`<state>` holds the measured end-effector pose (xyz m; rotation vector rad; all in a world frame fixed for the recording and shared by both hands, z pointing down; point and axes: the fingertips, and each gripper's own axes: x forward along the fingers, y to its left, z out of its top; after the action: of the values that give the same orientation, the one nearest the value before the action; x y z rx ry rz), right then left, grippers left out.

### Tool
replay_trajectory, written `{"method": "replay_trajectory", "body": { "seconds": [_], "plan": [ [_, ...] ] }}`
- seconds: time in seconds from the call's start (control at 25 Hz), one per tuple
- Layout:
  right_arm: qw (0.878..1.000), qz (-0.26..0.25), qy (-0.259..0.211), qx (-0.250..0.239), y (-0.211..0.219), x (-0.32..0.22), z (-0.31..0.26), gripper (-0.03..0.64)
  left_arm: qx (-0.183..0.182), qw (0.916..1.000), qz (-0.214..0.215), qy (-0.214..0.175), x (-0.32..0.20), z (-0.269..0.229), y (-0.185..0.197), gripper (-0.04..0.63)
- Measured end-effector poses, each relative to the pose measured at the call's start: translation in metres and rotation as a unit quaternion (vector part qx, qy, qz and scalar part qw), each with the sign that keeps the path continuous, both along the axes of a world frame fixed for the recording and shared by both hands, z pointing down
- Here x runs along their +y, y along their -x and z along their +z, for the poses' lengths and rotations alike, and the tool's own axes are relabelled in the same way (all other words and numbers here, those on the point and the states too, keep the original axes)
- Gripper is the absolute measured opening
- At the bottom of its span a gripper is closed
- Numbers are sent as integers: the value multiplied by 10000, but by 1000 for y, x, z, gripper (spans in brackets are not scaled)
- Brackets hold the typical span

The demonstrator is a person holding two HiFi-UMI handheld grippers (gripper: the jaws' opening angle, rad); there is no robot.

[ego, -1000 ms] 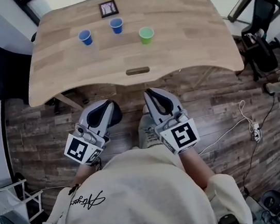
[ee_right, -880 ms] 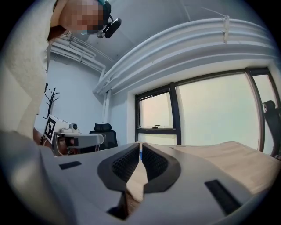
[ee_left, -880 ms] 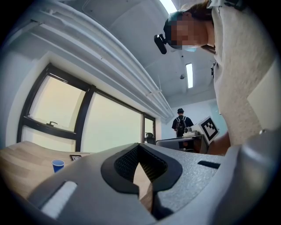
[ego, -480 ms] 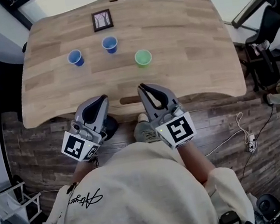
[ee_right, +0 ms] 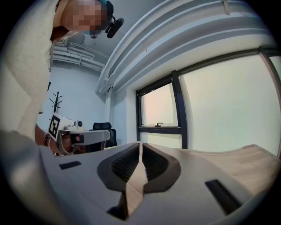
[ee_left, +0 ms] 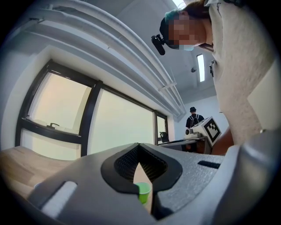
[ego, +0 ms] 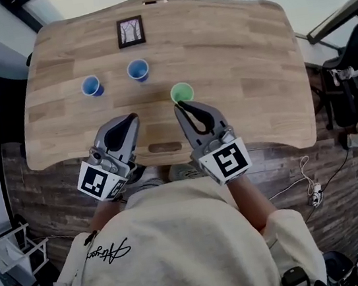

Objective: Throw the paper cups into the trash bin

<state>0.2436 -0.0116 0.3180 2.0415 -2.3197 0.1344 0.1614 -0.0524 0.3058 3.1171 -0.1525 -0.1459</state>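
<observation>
tabletop (ego: 240, 63) bears left blue cup (ego: 91, 86), middle blue cup (ego: 137, 70), green cup (ego: 181, 93).

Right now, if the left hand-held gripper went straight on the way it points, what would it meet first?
Probably the green paper cup on the wooden table, just right of its line; the left hand-held gripper may pass above it.

Cream sweatshirt (ego: 183, 258), black script (ego: 109, 255); grey left tool (ego: 134, 116), right tool (ego: 177, 106)
</observation>
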Motion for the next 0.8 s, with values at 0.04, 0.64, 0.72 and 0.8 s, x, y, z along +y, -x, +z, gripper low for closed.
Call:
{"method": "replay_trajectory", "body": {
  "seconds": [0.04,0.64,0.72,0.8],
  "plan": [
    [10000,-19,12,-3,-3,-4,1,12,-5,10000,-7,0,-3,0,-4,0],
    [9992,369,65,-99,-9,-21,5,14,-35,9993,361,124,-27,4,-15,0],
    [9990,415,107,-87,-10,-19,9,14,-73,9991,396,117,-26,7,-16,0],
    [9989,436,135,-78,-13,-19,11,14,-91,9991,408,112,-26,9,-16,0]
  ]
}}
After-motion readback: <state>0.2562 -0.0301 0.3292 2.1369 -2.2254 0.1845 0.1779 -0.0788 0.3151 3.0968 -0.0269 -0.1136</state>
